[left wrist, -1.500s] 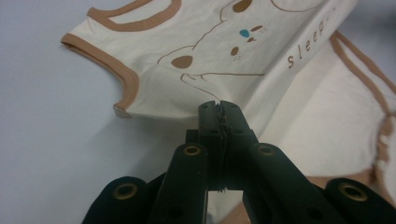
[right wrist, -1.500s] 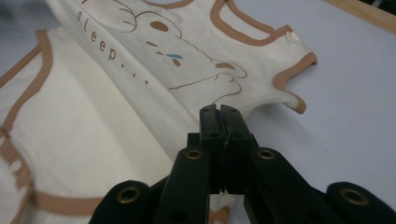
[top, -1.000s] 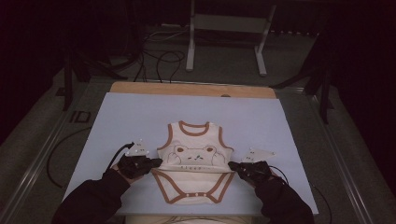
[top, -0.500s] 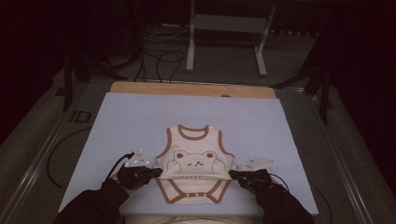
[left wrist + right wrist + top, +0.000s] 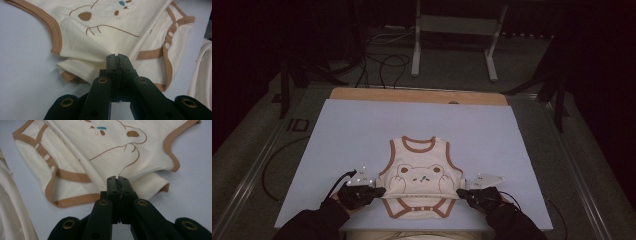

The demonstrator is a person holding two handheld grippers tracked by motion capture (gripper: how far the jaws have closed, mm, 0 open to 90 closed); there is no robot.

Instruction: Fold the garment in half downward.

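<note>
Baby onesie [image 5: 419, 172] lying flat at about 6 o'clock on the pale blue bench [image 5: 362, 130], bear print up, snap end toward the near edge. Left gripper [image 5: 379, 191] pinched tight on the fabric at the 9 o'clock side seam, right gripper [image 5: 460, 193] clamped the same way at 3 o'clock, both sets of fingers fully closed on a fold of cloth. Soft, light, floppy cotton, so likely to sag and wrinkle between the two grips unless kept taut. Best hold probably right at the side seams or the brown trim, where the doubled layers give more bite. Nothing fragile here, just slippy thin jersey.
</note>
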